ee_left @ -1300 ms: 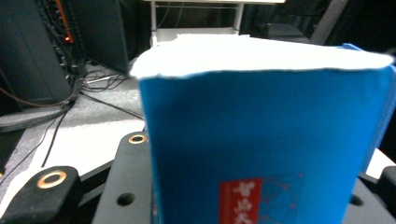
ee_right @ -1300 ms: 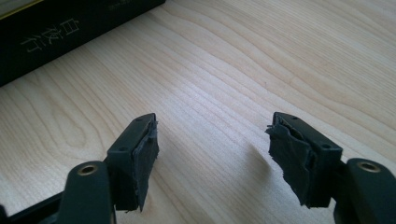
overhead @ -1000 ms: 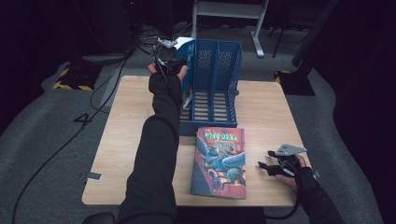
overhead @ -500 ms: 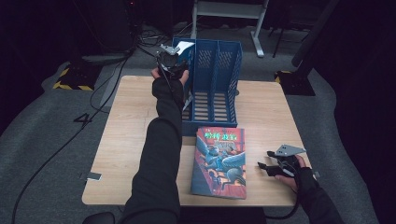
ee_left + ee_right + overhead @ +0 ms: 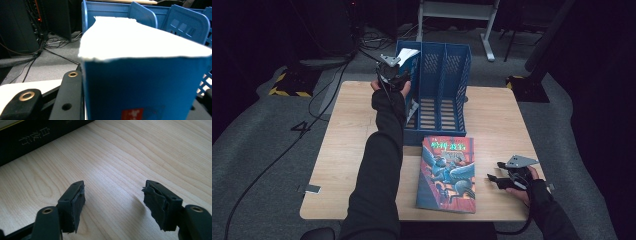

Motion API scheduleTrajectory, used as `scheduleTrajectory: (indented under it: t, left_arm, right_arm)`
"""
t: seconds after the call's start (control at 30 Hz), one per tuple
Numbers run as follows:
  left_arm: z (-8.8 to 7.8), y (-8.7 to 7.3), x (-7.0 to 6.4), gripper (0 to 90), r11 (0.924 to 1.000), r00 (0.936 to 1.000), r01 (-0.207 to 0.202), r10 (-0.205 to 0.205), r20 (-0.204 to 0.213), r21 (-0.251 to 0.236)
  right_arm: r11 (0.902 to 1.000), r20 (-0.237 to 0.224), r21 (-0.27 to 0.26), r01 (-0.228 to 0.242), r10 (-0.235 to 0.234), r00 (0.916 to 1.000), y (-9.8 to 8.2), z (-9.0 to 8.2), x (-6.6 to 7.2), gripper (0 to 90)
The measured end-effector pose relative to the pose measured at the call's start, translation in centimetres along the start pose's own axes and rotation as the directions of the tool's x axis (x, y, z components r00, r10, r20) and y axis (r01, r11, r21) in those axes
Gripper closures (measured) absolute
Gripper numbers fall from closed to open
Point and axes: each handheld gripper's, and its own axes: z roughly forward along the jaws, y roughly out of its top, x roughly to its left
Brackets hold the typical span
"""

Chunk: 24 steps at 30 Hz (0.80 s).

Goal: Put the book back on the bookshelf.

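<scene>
A thick blue book [image 5: 410,59] with white page edges [image 5: 135,37] stands upright in the leftmost slot of the blue file rack [image 5: 443,85], at the table's far side. My left gripper [image 5: 393,75] is shut on this blue book [image 5: 145,82], its jaws on both covers. A second book with an illustrated cover [image 5: 447,172] lies flat on the table's near side. To its right my right gripper [image 5: 495,180] rests low over the wood, open, with nothing between its fingers. In the right gripper view the jaws [image 5: 113,203] stand apart over bare wood.
The wooden table [image 5: 347,135] has free room on its left half. The rack's middle and right slots [image 5: 190,22] hold nothing visible. The flat book's dark edge [image 5: 37,135] lies ahead of the right gripper. Cables trail on the grey floor [image 5: 272,130].
My left hand has sunk a little, taking the blue book deeper into the rack's left slot. The right gripper has stayed in place.
</scene>
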Motion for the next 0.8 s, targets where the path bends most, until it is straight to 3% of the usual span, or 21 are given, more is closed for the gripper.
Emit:
scheduleTrajectory:
  t: [0.13, 0.4, 0.47, 0.6, 0.8]
  left_arm:
    - [-0.2, -0.5, -0.1, 59.7, 0.9999, 0.9999, -0.01, 0.01, -0.003, 0.012]
    - [-0.9, -1.7, 1.0, 59.2, 0.9994, 0.9996, 0.029, -0.029, 0.008, 0.018]
    - [-1.1, -1.8, 0.9, 58.6, 0.9991, 0.9999, -0.01, 0.01, 0.01, 0.04]
    - [-1.5, -2.0, 0.7, 56.7, 0.9982, 0.9989, -0.043, 0.042, 0.018, 0.041]
    - [-2.4, -2.5, 1.0, 54.5, 0.9977, 0.9983, -0.053, 0.051, 0.026, 0.042]
  right_arm:
    - [1.0, 0.0, 0.001, 0.002, -0.002, 1.0, 0.0, 0.0, 0.0, 34.0]
    - [1.0, 0.002, 0.0, 0.003, -0.003, 1.0, 0.0, 0.0, 0.1, 34.1]
    - [1.0, 0.003, 0.0, 0.003, -0.003, 1.0, 0.0, 0.0, 0.1, 34.0]
    - [1.0, 0.005, 0.0, 0.003, -0.003, 1.0, 0.0, 0.0, 0.1, 34.1]
    - [1.0, 0.006, 0.002, 0.003, -0.003, 1.0, 0.0, 0.0, 0.1, 34.0]
